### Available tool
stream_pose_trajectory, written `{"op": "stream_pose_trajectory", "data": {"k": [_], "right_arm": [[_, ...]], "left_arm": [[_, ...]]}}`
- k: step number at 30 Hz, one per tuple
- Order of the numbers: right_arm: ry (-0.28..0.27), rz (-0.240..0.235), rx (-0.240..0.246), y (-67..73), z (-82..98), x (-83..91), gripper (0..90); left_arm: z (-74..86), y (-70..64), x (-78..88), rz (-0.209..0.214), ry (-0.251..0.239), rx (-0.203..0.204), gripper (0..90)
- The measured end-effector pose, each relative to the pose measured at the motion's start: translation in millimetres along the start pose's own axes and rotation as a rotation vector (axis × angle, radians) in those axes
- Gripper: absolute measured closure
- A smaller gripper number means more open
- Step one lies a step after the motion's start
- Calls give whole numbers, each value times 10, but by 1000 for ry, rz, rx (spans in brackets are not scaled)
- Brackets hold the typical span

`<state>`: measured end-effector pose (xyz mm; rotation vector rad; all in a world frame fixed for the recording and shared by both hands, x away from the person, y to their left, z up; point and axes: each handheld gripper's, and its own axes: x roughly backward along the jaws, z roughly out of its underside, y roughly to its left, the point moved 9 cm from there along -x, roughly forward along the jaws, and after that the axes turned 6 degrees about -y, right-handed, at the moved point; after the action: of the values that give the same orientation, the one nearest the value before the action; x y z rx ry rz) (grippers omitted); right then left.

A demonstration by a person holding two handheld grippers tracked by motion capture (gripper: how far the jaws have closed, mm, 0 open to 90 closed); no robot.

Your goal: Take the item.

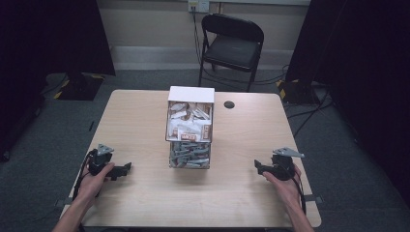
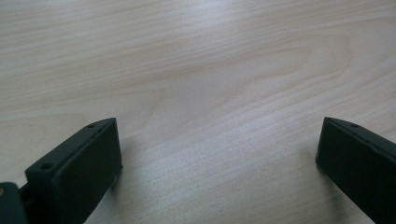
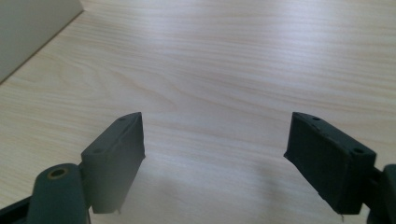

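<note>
High view: left tongs (image 1: 126,167) and right tongs (image 1: 257,166) rest agape and empty on bench (image 1: 145,121); approach packet box (image 1: 190,128) at 12 o'clock squarely, jaws wide.

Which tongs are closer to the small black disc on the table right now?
Right. The right tongs rest near the table's front right, on the same side as the black disc at the far edge. The left tongs lie front left, across the two-tier box from it.
</note>
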<state>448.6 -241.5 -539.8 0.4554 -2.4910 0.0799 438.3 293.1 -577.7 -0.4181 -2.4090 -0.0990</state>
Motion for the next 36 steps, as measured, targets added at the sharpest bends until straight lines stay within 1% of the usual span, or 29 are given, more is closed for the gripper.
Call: {"op": "stream_pose_trajectory", "data": {"k": [2,3,5,6,7,9,10,11,12,14,15,16,18,19,21,24,25,26,27,29,32,33,34,36], "right_arm": [[-7,-15,5,42,-20,10,197],[-7,-15,5,42,-20,10,197],[-26,-34,9,99,-58,27,216],[-31,-50,11,126,-75,35,246],[-32,-58,15,145,-85,44,265],[-37,-64,17,165,-96,52,265],[-37,-80,20,209,-112,63,277],[-37,-80,20,209,-112,63,277],[-44,-95,31,251,-129,78,285],[-49,-110,35,288,-141,90,291],[-48,-121,39,308,-146,98,308],[-50,-124,36,326,-157,108,315],[-64,-147,28,363,-196,131,339],[-69,-150,32,374,-214,143,347],[-72,-176,27,419,-240,166,374],[-73,-205,34,498,-264,192,390],[-74,-214,37,527,-273,199,399],[-74,-214,37,527,-273,199,399],[-76,-237,43,589,-293,214,411],[-77,-261,37,643,-310,231,428],[-77,-285,36,702,-330,251,441],[-77,-285,36,702,-330,251,441],[-82,-300,37,742,-350,266,459],[-85,-312,42,785,-364,279,471]], "left_arm": [[0,-1,0,1,0,0,0],[0,-1,0,1,0,1,0],[1,-2,0,1,0,1,0],[0,-2,-1,1,0,1,0],[1,-2,-1,2,0,1,0],[1,-2,-1,2,0,2,0],[0,-1,-1,1,0,1,0],[0,-1,-1,1,0,1,0],[0,-1,0,1,0,1,0],[0,-2,-1,1,0,1,0],[0,-1,0,1,0,1,0],[0,-1,0,1,0,1,0],[0,-2,-1,1,0,1,0],[0,-1,0,1,0,1,0],[0,0,0,0,0,0,0],[1,-2,-1,1,0,1,0],[0,-1,0,1,0,1,0],[0,-1,0,1,0,1,0],[1,-1,0,1,1,1,0],[0,-1,0,1,0,1,0],[1,-2,-1,1,0,1,0],[1,-2,-1,1,0,1,0],[2,0,1,2,3,-2,0],[0,-2,-2,2,-1,0,0]]}}
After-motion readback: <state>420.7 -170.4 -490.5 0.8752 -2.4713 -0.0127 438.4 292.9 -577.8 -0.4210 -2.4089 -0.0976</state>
